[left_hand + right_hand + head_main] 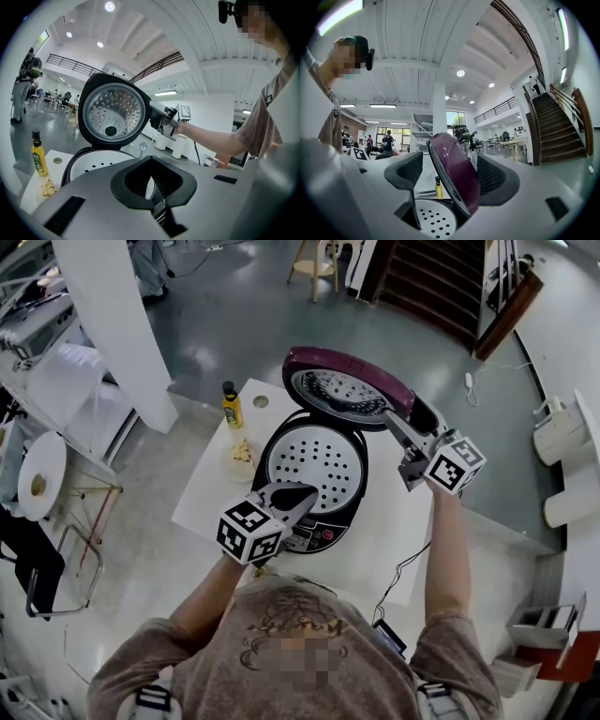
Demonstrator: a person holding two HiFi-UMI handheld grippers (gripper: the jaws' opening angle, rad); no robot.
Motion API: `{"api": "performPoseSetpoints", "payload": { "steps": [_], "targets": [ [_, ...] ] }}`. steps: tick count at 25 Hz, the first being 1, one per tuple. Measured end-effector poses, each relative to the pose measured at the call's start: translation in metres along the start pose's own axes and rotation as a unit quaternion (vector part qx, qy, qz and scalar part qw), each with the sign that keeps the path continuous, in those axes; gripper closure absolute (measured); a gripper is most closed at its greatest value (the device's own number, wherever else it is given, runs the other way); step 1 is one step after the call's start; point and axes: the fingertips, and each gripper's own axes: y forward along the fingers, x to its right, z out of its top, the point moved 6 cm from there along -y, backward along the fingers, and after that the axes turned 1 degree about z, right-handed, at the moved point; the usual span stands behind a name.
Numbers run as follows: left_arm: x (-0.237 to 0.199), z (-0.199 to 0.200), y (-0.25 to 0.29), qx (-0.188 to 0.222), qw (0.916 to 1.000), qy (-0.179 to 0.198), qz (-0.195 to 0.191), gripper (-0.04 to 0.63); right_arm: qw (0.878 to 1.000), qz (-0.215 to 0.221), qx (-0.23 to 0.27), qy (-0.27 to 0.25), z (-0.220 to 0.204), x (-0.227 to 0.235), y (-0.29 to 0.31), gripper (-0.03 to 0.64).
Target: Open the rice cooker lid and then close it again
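A black rice cooker (323, 532) stands on the white table (403, 540) with its maroon lid (347, 385) raised upright at the back. Its white perforated inner tray (314, 460) is exposed. My right gripper (412, 420) is open at the lid's right edge. In the right gripper view the lid (457, 171) stands edge-on between the jaws of the right gripper (452, 178), with a gap on the left side. My left gripper (298, 495) is shut and empty, its tips over the cooker's front rim. The left gripper view shows the lid's metal underside (112, 115) beyond the left gripper (152, 185).
A yellow bottle (231, 405) and a small heap of food (241, 454) sit at the table's far left. A black cable (398, 577) runs off the near edge. A white pillar (117, 324) stands left and stairs (422, 277) lie beyond.
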Motion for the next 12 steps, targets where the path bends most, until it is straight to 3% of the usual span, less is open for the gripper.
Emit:
{"api": "performPoseSetpoints", "payload": {
  "steps": [12],
  "targets": [
    [0.008,-0.007,-0.004,-0.002,1.0000,0.003,-0.008,0.575,0.999,0.006,-0.022,-0.028,-0.016,-0.035,-0.016,0.267]
  ]
}}
